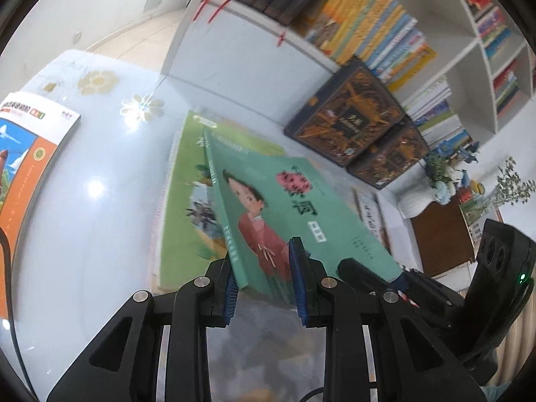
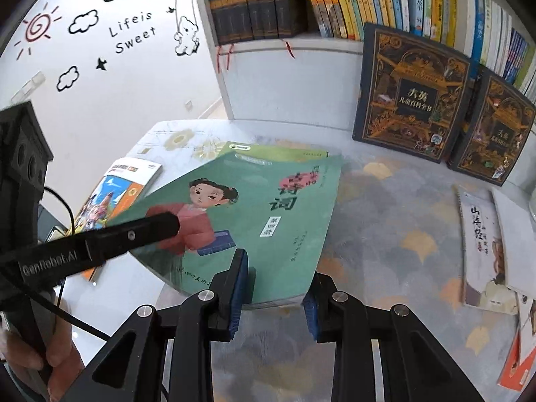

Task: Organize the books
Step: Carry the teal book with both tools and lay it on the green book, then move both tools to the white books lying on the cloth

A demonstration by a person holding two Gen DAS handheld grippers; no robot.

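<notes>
The glossy pale table (image 2: 385, 221) fills both views, its right edge cut off. At centre frame the teal paperback with a cartoon girl (image 2: 268, 207) is lifted, hiding most of a light-green book (image 2: 278, 150) beneath. The left gripper (image 1: 266, 279) and right gripper (image 2: 276, 296) both clamp its near edge.

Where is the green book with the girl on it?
The green book is lifted over the table, held by both the left gripper and right gripper.

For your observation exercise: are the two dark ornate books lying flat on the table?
No, both dark ornate books stand upright, leaning against the shelved books.
</notes>
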